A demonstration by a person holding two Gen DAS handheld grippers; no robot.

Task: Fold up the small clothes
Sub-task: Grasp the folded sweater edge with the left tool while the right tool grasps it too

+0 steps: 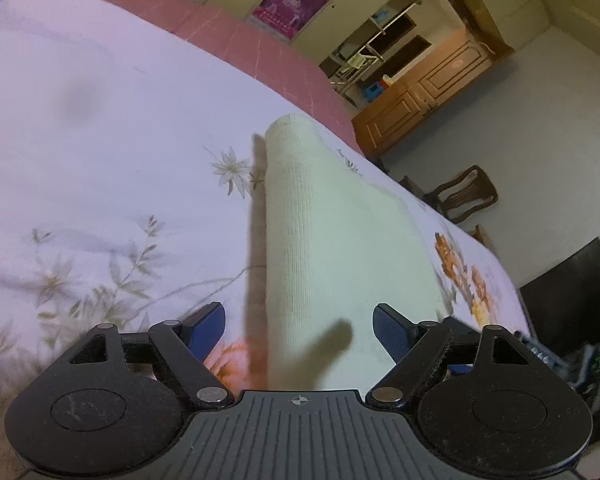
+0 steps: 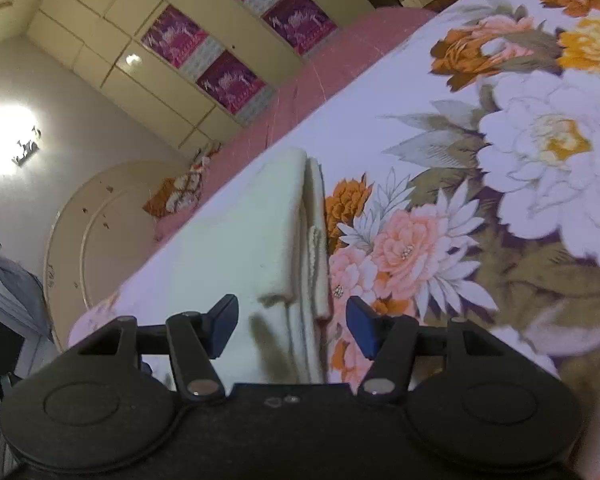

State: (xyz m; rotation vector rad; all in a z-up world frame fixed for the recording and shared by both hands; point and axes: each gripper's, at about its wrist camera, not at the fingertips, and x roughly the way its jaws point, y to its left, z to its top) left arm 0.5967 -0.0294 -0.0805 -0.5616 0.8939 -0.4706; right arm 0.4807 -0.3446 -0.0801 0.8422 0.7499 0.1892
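Observation:
A cream knitted garment (image 1: 320, 220) lies folded into a long strip on the floral bedsheet (image 1: 100, 140). My left gripper (image 1: 298, 314) hovers over its near end, jaws wide apart, the pads clear of the cloth. In the right wrist view the same garment (image 2: 252, 232) shows stacked folded layers along its right edge. My right gripper (image 2: 291, 306) sits just over that near edge. Its jaws stand partly apart and unsettled, with the cloth's edge below and between the fingers, and neither pad presses on it.
The sheet (image 2: 500, 160) covers a bed with a pink border (image 1: 260, 52). Beyond the bed are a wardrobe (image 2: 160, 60), a wooden cabinet (image 1: 420, 96) and a dark chair (image 1: 464, 192) on the floor. A rounded headboard (image 2: 100, 232) stands at the bed's end.

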